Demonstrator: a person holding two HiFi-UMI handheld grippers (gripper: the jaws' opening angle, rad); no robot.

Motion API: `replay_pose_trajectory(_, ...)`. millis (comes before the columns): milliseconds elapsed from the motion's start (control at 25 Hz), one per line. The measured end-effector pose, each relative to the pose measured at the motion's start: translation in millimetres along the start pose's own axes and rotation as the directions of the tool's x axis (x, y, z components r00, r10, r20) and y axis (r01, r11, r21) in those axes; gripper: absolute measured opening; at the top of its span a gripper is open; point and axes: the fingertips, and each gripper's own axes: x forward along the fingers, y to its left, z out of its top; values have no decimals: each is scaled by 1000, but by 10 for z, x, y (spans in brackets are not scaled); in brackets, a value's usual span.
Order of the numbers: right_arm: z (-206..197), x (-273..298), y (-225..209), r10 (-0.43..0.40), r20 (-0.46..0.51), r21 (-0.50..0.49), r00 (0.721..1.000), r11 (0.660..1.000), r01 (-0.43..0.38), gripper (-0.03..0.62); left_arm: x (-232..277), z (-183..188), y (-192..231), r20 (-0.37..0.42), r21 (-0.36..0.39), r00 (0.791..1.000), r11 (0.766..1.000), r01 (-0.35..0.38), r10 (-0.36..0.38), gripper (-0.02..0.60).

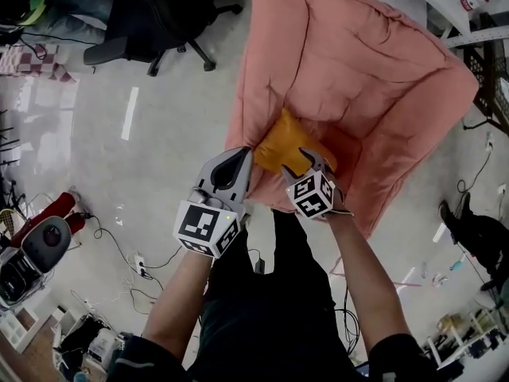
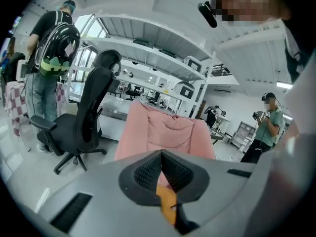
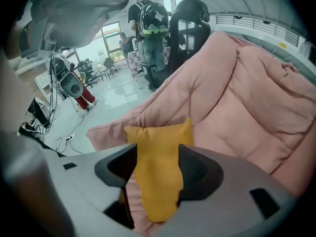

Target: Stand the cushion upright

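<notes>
A pink padded lounger (image 1: 382,78) is set on the pale floor (image 1: 159,134), with its backrest at the far side. A black office chair (image 1: 155,10) is parked to its far left, well apart. Loose cables (image 1: 119,249) are strewn over the near-left floor, and a dark rack (image 1: 489,62) is placed at the lounger's right. A person with a backpack (image 2: 52,48) is seen beyond the chair. The lounger's near edge is met by the operator's dark-trousered legs (image 1: 270,293).

The orange cushion (image 1: 290,138) is located at the near end of the lounger's seat. In the head view its near end is covered by both grippers. Its long axis is laid from near to far. The far short edge, with two pointed corners, is directed at the backrest. Whether it is fully upright cannot be determined.

The tips of the left gripper (image 2: 161,154) are pressed together just left of the cushion, and nothing is seen clamped between the pads. The fingers of the right gripper (image 3: 158,149) are spread wide. The cushion's near end is framed between them and is not squeezed.
</notes>
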Motion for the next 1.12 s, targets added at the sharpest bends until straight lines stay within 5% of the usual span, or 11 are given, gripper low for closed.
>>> replay_pose_trajectory(600, -303, 634, -30, -5, -168, -102, 986, 995, -12, 304, 94, -253, 92, -47, -44, 999, 999, -10, 8, 6)
replay_pose_trajectory(1120, -323, 697, -50, 7, -188, -81, 982, 996, -22, 153, 75, -332, 70, -50, -71, 999, 997, -8, 5, 6)
